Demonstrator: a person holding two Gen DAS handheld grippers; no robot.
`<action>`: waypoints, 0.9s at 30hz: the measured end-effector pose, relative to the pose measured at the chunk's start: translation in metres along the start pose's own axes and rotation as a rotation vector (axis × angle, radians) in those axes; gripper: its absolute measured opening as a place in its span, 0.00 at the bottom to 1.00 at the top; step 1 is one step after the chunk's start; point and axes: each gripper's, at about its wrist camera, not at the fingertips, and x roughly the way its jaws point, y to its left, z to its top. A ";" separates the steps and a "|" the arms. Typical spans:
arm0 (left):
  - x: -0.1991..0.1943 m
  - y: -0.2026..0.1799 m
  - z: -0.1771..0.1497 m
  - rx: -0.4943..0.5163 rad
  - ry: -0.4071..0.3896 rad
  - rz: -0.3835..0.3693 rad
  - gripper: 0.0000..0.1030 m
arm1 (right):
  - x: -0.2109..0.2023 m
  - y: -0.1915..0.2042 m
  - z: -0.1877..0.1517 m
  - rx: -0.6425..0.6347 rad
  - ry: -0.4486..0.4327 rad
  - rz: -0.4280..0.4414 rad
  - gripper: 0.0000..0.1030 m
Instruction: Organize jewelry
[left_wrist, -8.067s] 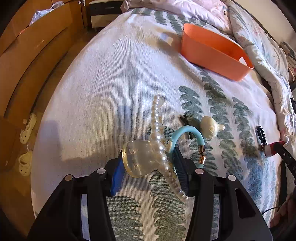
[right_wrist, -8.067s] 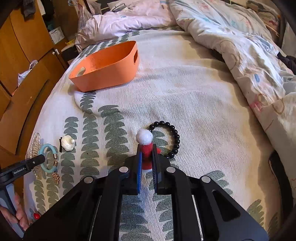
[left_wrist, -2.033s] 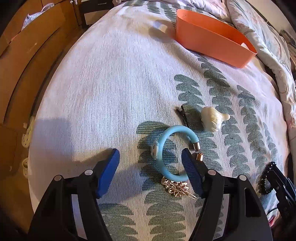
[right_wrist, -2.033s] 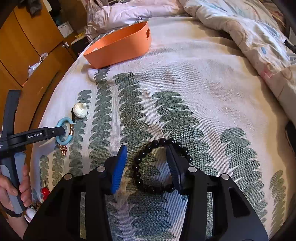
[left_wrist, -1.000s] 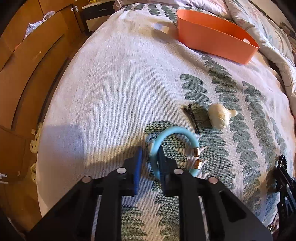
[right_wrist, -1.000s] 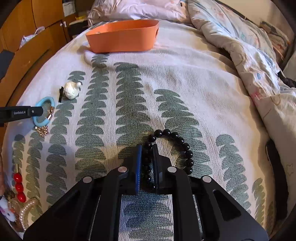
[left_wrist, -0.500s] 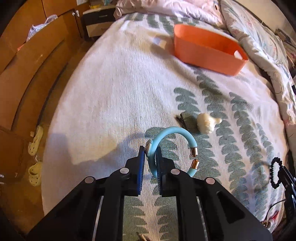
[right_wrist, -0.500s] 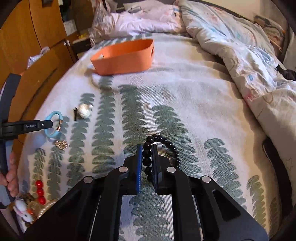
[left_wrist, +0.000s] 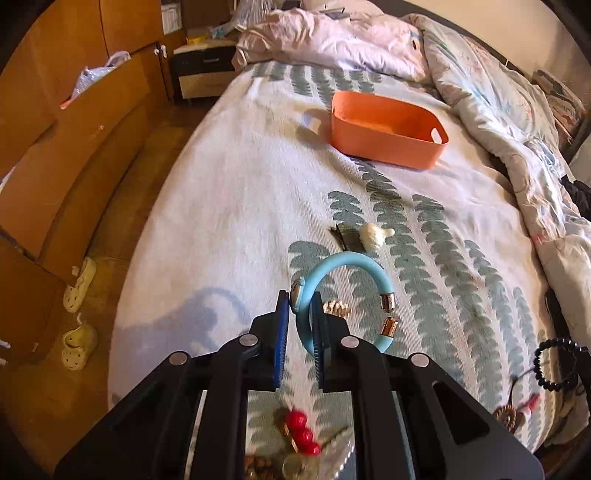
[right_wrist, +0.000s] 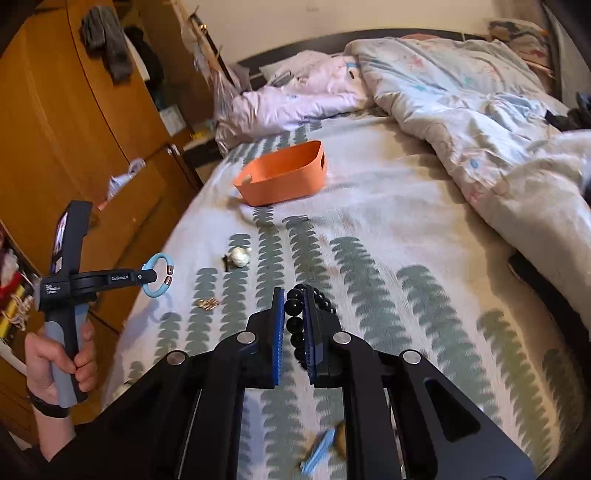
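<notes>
My left gripper (left_wrist: 298, 302) is shut on a light blue bracelet (left_wrist: 343, 260) with gold end caps, held up above the bed. From the right wrist view the same left gripper (right_wrist: 149, 275) carries the blue bracelet (right_wrist: 157, 258) at the left. My right gripper (right_wrist: 293, 301) is shut on a black bead bracelet (right_wrist: 295, 306), lifted off the bedspread; this black bead bracelet (left_wrist: 554, 363) also shows at the right edge of the left wrist view. An orange basket (left_wrist: 384, 138) stands far up the bed, also seen as the orange basket (right_wrist: 284, 181).
A cream shell-shaped clip (left_wrist: 375, 236) and a dark hairpin (left_wrist: 341, 236) lie on the leaf-patterned bedspread (left_wrist: 229, 206). A gold chain piece (right_wrist: 208, 303) lies nearer. Red beads (left_wrist: 301, 432) and other jewelry sit close below. A rumpled duvet (right_wrist: 480, 110) fills the right; wooden wardrobes (right_wrist: 44, 129) stand left.
Both grippers have risen off the bedspread with their bracelets. The view has tilted up, so the basket and duvet show more fully. The gold chain stayed on the bed.
</notes>
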 end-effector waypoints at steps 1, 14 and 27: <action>-0.004 0.000 -0.005 0.004 -0.002 -0.001 0.12 | -0.007 -0.003 -0.009 0.014 -0.004 0.003 0.11; -0.008 0.015 -0.096 -0.028 0.054 0.029 0.12 | -0.033 -0.013 -0.080 0.053 0.018 -0.078 0.11; -0.007 0.039 -0.124 -0.090 0.075 0.002 0.35 | -0.035 -0.009 -0.092 0.029 -0.018 -0.166 0.18</action>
